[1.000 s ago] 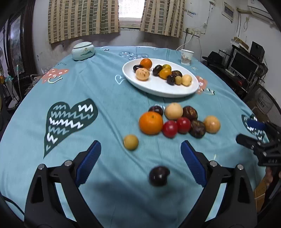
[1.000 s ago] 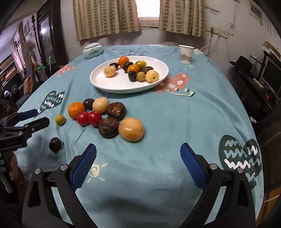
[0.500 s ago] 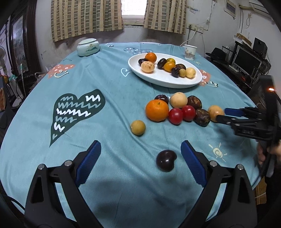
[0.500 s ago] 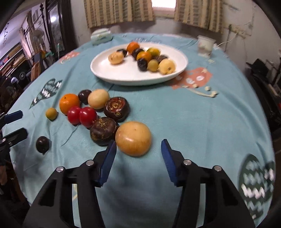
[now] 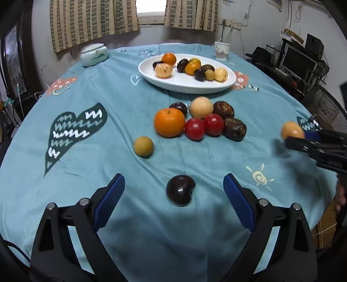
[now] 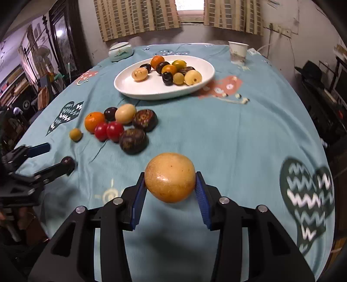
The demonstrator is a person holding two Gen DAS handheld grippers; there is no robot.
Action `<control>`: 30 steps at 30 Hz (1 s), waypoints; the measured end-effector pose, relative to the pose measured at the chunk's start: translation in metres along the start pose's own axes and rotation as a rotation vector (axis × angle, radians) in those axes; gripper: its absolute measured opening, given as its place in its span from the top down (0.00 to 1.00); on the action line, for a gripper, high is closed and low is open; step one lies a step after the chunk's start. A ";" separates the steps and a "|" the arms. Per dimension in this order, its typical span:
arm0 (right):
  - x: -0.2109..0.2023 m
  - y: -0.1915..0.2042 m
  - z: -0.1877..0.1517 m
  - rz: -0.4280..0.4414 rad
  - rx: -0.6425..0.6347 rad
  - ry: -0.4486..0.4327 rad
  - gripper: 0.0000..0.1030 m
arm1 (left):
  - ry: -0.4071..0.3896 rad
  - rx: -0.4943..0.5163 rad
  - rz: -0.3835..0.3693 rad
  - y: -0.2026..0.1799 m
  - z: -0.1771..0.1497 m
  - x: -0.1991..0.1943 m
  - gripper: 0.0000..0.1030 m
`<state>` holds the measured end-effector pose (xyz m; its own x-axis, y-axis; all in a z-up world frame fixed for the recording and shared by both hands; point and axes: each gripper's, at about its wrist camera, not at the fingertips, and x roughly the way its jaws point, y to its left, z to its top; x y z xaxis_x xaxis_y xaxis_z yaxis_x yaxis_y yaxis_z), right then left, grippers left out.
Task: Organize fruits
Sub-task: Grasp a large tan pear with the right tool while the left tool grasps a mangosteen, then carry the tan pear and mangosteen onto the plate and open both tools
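- Right gripper [image 6: 170, 191] clamps the round tan fruit [image 6: 170, 176]; being smooth, it could squirt free short of the white plate [image 6: 203, 81].
- Left gripper [image 5: 173, 195] gapes around the dark plum [image 5: 180, 190], which could roll away if nudged.

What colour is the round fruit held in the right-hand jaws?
Golden tan, smooth with tiny dark specks; the round fruit shows best in the right wrist view.

tablecloth [image 5: 121, 134]: soft matt cloth, faintly fuzzy, creased
plate [image 6: 138, 91]: glossy white glazed ceramic
dark plum [image 5: 180, 190]: smooth, shiny skin
red tomatoes [image 5: 203, 127]: slick, glossy
yellow fruit [image 6: 170, 176]: smooth, satiny, finely speckled
gripper pads [image 6: 201, 195]: ribbed blue plastic on matt black plastic arms, metal rivets
cup [image 6: 238, 51], at 1 o'clock of the plate: matt paper
curtains [image 5: 93, 19]: woven cloth
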<state>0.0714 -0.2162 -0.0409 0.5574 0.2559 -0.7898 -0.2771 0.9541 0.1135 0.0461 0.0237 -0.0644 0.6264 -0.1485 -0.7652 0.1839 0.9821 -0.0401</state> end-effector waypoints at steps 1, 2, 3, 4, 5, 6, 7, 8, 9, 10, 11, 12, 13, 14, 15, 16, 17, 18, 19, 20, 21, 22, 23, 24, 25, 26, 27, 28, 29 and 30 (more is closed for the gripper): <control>-0.002 -0.001 -0.002 0.005 0.008 -0.002 0.57 | 0.010 -0.003 -0.004 -0.001 0.000 0.003 0.09; -0.005 -0.001 -0.006 0.012 0.016 -0.004 0.57 | 0.014 -0.006 -0.008 -0.001 -0.001 0.006 0.10; -0.007 -0.001 -0.007 0.018 0.019 -0.006 0.57 | 0.015 -0.009 -0.010 -0.002 -0.001 0.007 0.10; -0.008 -0.001 -0.008 0.022 0.021 -0.007 0.57 | 0.012 -0.010 -0.012 -0.002 -0.002 0.009 0.15; -0.010 0.000 -0.008 0.025 0.021 -0.010 0.57 | 0.014 -0.010 -0.016 -0.002 -0.002 0.010 0.29; -0.011 0.001 -0.008 0.026 0.020 -0.012 0.57 | 0.031 -0.013 -0.035 -0.002 -0.002 0.014 0.39; -0.013 0.002 -0.008 0.027 0.018 -0.015 0.57 | 0.047 -0.020 -0.054 -0.001 -0.003 0.017 0.66; -0.014 0.003 -0.007 0.031 0.018 -0.021 0.57 | 0.063 -0.032 -0.064 0.001 -0.004 0.020 0.71; -0.016 0.004 -0.007 0.033 0.018 -0.023 0.57 | 0.062 -0.045 -0.075 0.003 -0.005 0.021 0.71; -0.017 0.005 -0.007 0.037 0.018 -0.027 0.57 | 0.060 -0.054 -0.088 0.005 -0.005 0.019 0.71; -0.019 0.006 -0.007 0.040 0.019 -0.033 0.57 | 0.056 -0.057 -0.094 0.005 -0.005 0.017 0.71; -0.020 0.007 -0.007 0.041 0.019 -0.036 0.57 | 0.050 -0.061 -0.101 0.006 -0.005 0.015 0.71; -0.021 0.008 -0.007 0.042 0.019 -0.037 0.57 | 0.037 -0.062 -0.108 0.005 -0.004 0.010 0.71; -0.022 0.008 -0.007 0.043 0.021 -0.040 0.57 | 0.032 -0.061 -0.109 0.005 -0.004 0.008 0.71; -0.022 0.009 -0.007 0.044 0.022 -0.041 0.57 | 0.026 -0.060 -0.111 0.004 -0.003 0.006 0.71; -0.023 0.009 -0.007 0.045 0.020 -0.043 0.57 | 0.020 -0.057 -0.112 0.003 -0.002 0.003 0.71; -0.023 0.010 -0.007 0.044 0.018 -0.043 0.57 | 0.016 -0.056 -0.111 0.002 -0.002 0.001 0.71; -0.023 0.011 -0.006 0.044 0.017 -0.043 0.57 | 0.014 -0.055 -0.113 0.001 -0.002 0.000 0.71; -0.023 0.012 -0.006 0.044 0.017 -0.043 0.57 | 0.013 -0.055 -0.116 0.001 -0.002 -0.001 0.71; -0.023 0.012 -0.006 0.045 0.016 -0.043 0.57 | 0.012 -0.054 -0.118 0.000 -0.002 -0.002 0.71; -0.022 0.012 -0.006 0.045 0.016 -0.043 0.57 | 0.010 -0.053 -0.120 0.000 -0.002 -0.003 0.71; -0.023 0.012 -0.007 0.044 0.017 -0.043 0.57 | 0.009 -0.053 -0.122 0.000 -0.001 -0.004 0.71; -0.022 0.012 -0.007 0.045 0.017 -0.041 0.56 | 0.007 -0.053 -0.124 0.001 -0.001 -0.004 0.71; -0.022 0.012 -0.007 0.046 0.018 -0.040 0.57 | 0.007 -0.054 -0.128 0.002 -0.001 -0.005 0.71; -0.021 0.012 -0.006 0.048 0.018 -0.038 0.57 | 0.007 -0.056 -0.134 0.002 0.000 -0.005 0.71; -0.019 0.012 -0.006 0.050 0.018 -0.035 0.57 | 0.007 -0.059 -0.136 0.003 0.001 -0.005 0.71; -0.018 0.012 -0.005 0.051 0.018 -0.032 0.57 | 0.006 -0.061 -0.137 0.004 0.002 -0.005 0.71; -0.016 0.012 -0.004 0.054 0.017 -0.029 0.57 | 0.006 -0.062 -0.138 0.005 0.004 -0.005 0.71; -0.015 0.012 -0.002 0.057 0.019 -0.028 0.57 | 0.005 -0.062 -0.139 0.006 0.006 -0.005 0.71; -0.013 0.012 0.000 0.062 0.020 -0.026 0.57 | 0.003 -0.061 -0.140 0.007 0.010 -0.005 0.71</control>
<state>0.0604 -0.2077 -0.0296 0.5597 0.3181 -0.7652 -0.2957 0.9393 0.1741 0.0514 0.0303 -0.0544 0.5955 -0.2843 -0.7514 0.2229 0.9570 -0.1854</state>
